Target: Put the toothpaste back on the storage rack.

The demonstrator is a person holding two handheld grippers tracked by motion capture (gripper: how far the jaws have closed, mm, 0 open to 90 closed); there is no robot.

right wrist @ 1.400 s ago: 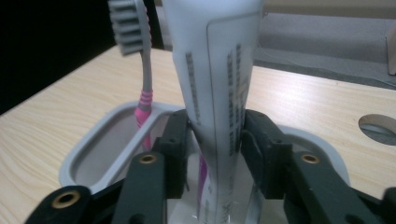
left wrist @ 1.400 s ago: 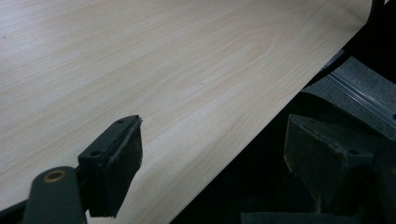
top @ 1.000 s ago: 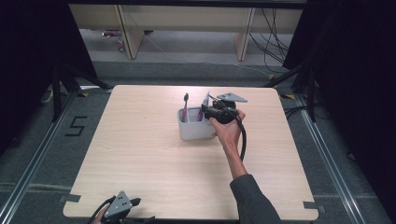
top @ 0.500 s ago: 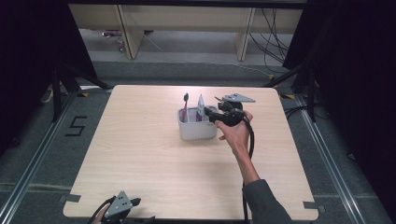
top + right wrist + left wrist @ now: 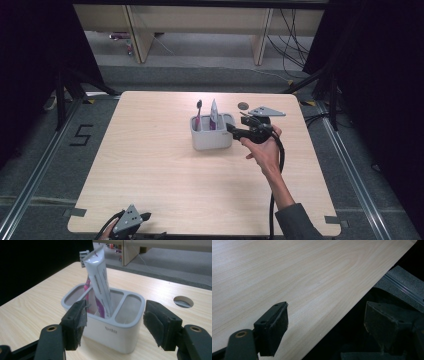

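- The holder I'm working at is a white tub with a grey rim and three compartments, upright near the table's middle, toward the far side.
- My toothpaste tube, white with pink print, stands cap-down, leaning slightly, in the middle compartment.
- A pink toothbrush stands upright, bristles up, in the compartment beside it.

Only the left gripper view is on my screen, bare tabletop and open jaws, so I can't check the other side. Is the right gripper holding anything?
Observer: No. The right gripper is empty. Its jaws have just been opening and stand apart with nothing between the pads.
Operator: Where's the toothpaste?
Observer: The toothpaste tube stands, slightly tilted, in the grey holder just ahead of those jaws.
Operator: Anything else in it?
Observer: A pink toothbrush, head up, beside the tube.
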